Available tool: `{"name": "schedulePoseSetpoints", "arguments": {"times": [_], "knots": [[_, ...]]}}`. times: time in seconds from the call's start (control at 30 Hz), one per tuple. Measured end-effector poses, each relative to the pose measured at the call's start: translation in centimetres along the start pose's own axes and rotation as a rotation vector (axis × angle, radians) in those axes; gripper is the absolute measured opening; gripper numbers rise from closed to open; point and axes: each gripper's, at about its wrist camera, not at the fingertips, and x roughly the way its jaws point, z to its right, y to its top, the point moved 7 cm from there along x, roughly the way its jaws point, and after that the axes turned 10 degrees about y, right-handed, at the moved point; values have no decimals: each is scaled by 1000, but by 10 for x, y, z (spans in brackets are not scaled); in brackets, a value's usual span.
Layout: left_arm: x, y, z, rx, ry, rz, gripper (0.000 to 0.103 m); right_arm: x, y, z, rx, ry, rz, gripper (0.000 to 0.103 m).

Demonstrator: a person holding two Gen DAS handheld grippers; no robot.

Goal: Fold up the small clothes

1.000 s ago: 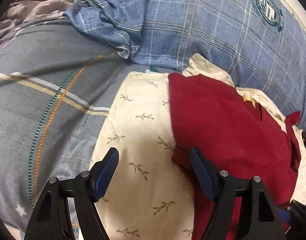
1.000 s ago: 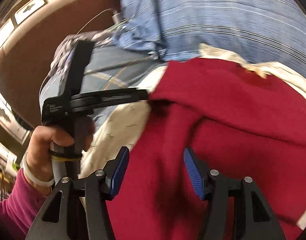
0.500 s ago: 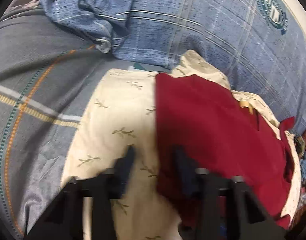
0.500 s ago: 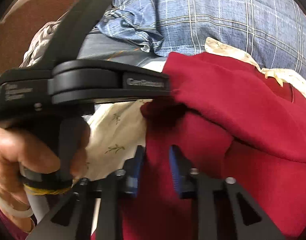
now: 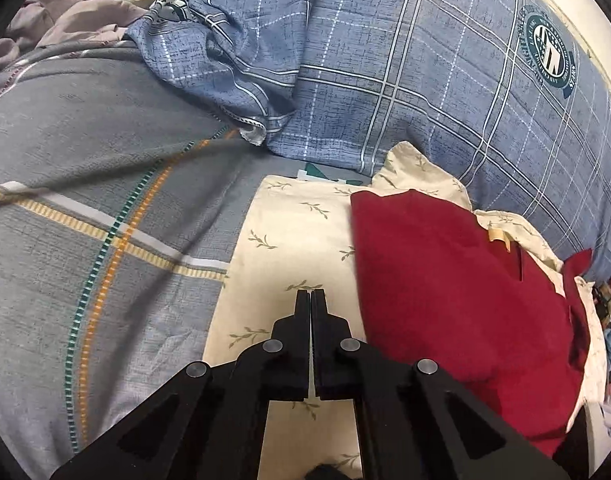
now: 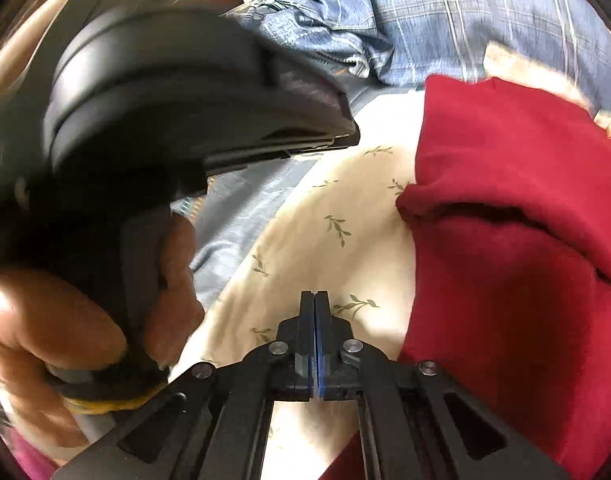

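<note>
Now both claws pressed together, empty, red garment (image 5: pixel 457 292) lying lengthwise away.

Your inventory: folded garment (image 5: pixel 457 292) lies on right part of leaf-print cloth (image 5: pixel 289 248); cloth on bed sheet (image 5: pixel 85 184); plaid quilt (image 5: pixel 385 60) behind both.
</note>
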Motion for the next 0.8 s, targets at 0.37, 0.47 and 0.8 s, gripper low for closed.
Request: {"name": "schedulePoseSetpoints", "arguments": {"times": [0.37, 0.47, 0.8], "knots": [[-33, -17, 58, 113, -63, 47, 49, -183, 4, 136, 138, -279, 197, 53], [-35, -25, 73, 144, -61, 48, 52, -246, 17, 206, 209, -495, 256, 64], [-22, -25, 92, 184, -36, 40, 52, -323, 45, 400, 532, -758, 259, 76]]}}
